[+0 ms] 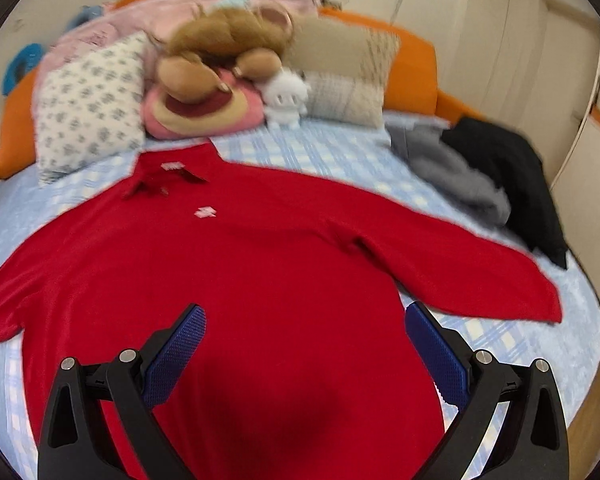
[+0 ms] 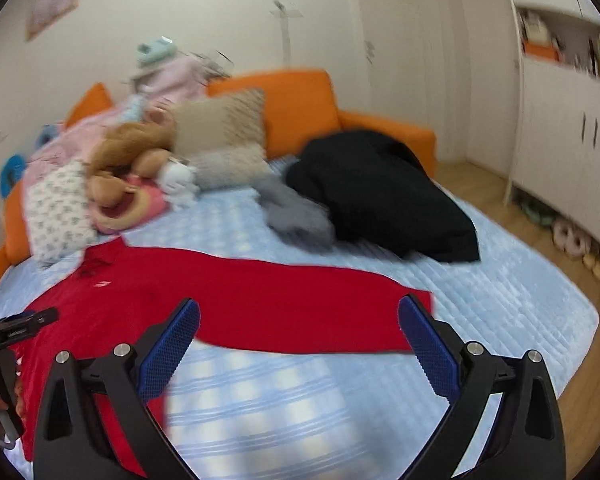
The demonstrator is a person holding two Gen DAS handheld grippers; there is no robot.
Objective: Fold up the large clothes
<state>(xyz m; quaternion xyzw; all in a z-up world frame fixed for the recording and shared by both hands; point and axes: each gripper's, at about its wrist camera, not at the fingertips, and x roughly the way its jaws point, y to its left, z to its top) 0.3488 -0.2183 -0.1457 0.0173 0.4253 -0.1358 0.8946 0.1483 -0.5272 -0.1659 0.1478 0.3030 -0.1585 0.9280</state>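
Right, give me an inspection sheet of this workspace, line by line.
Surface: bed with a light blue checked cover, orange frame behind.
Job's things: red shirt lies flat, front up, collar toward the pillows, sleeves spread; not yet folded.
Clutter: grey garment and black garment heaped beyond the shirt; pillows and plush toys at the head.
Grippers: left hand-held gripper open over the shirt body; right hand-held gripper open over the sleeve; neither holds anything.
Cables: nothing seen.
Surroundings: white cabinets, wood floor, slippers under the cabinets.
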